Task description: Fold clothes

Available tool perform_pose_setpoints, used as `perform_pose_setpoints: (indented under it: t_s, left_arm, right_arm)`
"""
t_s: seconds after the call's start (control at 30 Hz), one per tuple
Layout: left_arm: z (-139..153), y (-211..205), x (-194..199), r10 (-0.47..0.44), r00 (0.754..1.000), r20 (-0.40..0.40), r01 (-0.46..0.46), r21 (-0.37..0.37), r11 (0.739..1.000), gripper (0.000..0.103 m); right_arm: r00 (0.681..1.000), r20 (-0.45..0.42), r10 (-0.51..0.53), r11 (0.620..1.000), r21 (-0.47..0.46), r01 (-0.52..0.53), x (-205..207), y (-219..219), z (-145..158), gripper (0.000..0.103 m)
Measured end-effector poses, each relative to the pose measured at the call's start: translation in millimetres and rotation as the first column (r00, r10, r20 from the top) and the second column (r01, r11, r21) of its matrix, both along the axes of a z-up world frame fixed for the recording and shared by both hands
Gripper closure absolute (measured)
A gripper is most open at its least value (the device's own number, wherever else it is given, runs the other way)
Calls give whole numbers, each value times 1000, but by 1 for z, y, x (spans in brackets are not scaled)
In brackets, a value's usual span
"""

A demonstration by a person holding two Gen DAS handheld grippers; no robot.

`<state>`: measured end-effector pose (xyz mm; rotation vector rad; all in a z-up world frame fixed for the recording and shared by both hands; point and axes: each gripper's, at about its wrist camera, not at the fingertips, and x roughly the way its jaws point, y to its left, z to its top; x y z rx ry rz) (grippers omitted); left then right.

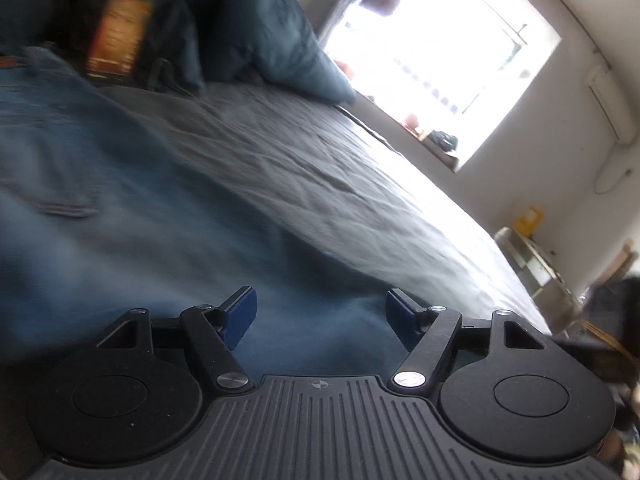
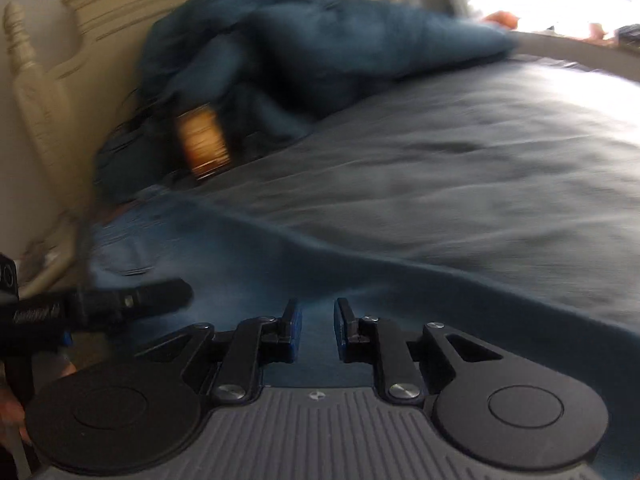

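Jeans (image 1: pixel 80 184) are lying flat on a bed (image 1: pixel 320 168), both grippers hovering low over them.

Blue denim, soft and blurred, is spreading under the left gripper (image 1: pixel 321 312); its blue pads are standing wide apart and holding nothing. The right gripper (image 2: pixel 317 328) is keeping only a narrow gap, denim showing below it, not pinched. A grey wrinkled sheet is covering the bed, a puffy teal duvet (image 2: pixel 320 40) is lying heaped near the carved headboard (image 2: pixel 44 92).

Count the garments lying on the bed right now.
1 that I can make out: blue jeans spread on the bed's grey sheet, below both grippers. A teal duvet is heaped near the headboard; more garments may be hidden there, and blur limits certainty.
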<state>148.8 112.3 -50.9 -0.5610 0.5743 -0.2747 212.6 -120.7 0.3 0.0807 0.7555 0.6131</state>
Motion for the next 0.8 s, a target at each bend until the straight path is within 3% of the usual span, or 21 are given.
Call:
perform_pose_setpoints:
  t_s: [0.07, 0.13, 0.27, 0.37, 0.47, 0.57, 0.63, 0.67, 0.73, 0.8]
  left_arm:
    - [-4, 8, -5, 14, 1000, -11, -14, -2, 1000, 32]
    - [-9, 13, -4, 14, 999, -29, -15, -8, 1000, 32]
    - [-15, 17, -3, 9, 999, -43, -9, -18, 1000, 32]
    - [-19, 19, -3, 6, 999, -42, -7, -28, 1000, 32]
    - [-20, 22, -2, 2, 999, -40, -4, -48, 999, 32]
    - [-18, 26, -7, 8, 999, -33, -10, -62, 998, 32]
    - [-14, 28, -12, 14, 1000, -25, -16, -73, 997, 32]
    - [-12, 28, -15, 15, 1000, -16, -16, -78, 997, 32]
    - [-6, 23, -20, -2, 1000, 7, 2, -75, 997, 31]
    - [-1, 13, -21, -29, 999, 17, 30, -53, 998, 31]
  right_arm:
    - [999, -24, 41, 999, -15, -41, 16, 29, -13, 84]
    - [999, -40, 12, 999, -38, -14, 28, 35, -26, 87]
    - [990, -48, -129, 992, -21, 128, 36, -18, -37, 90]
    - [955, -22, -297, 954, -56, 296, 20, -89, -39, 90]
    - [887, 1, -461, 885, -75, 460, -7, -173, -41, 93]
    - [785, -2, -620, 783, -76, 618, -34, -242, -39, 100]
    - [700, -12, -714, 699, -77, 711, -51, -273, -34, 95]
    - [672, 0, -741, 670, -80, 738, -58, -276, -30, 87]
    - [684, 34, -729, 681, -59, 730, -67, -262, -19, 83]
    - [749, 74, -659, 749, -28, 662, -69, -230, -9, 81]
